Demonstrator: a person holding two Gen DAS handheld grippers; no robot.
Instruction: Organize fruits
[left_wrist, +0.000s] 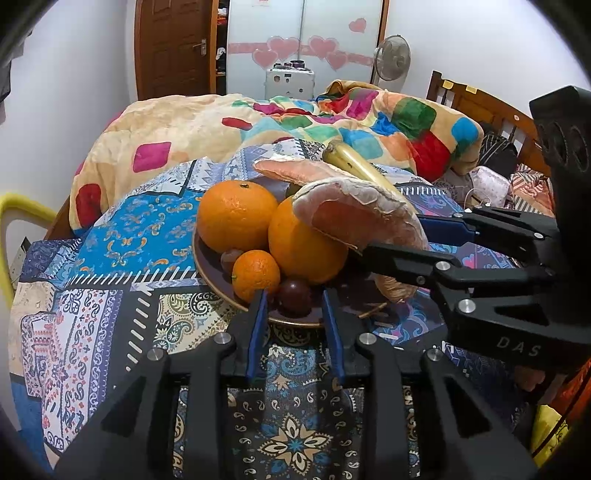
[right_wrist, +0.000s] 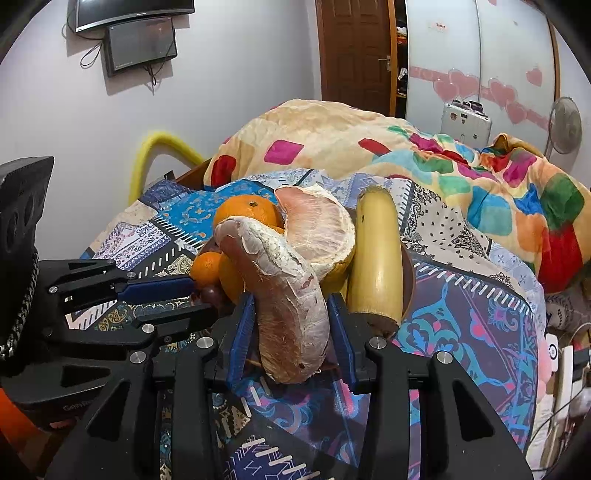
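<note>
A dark plate (left_wrist: 207, 258) on the patterned bedspread holds two large oranges (left_wrist: 236, 216) (left_wrist: 303, 251), a small mandarin (left_wrist: 255, 275), a dark round fruit (left_wrist: 294, 296), a second pomelo segment (left_wrist: 291, 171) and a banana (left_wrist: 351, 162). My right gripper (right_wrist: 291, 317) is shut on a peeled pomelo segment (right_wrist: 291, 295) that lies over the plate's near side; it also shows in the left wrist view (left_wrist: 362, 210). My left gripper (left_wrist: 293, 314) is open and empty at the plate's near rim, its fingers either side of the dark fruit.
A colourful quilt (left_wrist: 258, 122) is heaped behind the plate. A wooden headboard (left_wrist: 491, 107) and clutter lie at the right. A yellow chair back (left_wrist: 14, 210) stands at the left edge. A door, wardrobe and fan are behind the bed.
</note>
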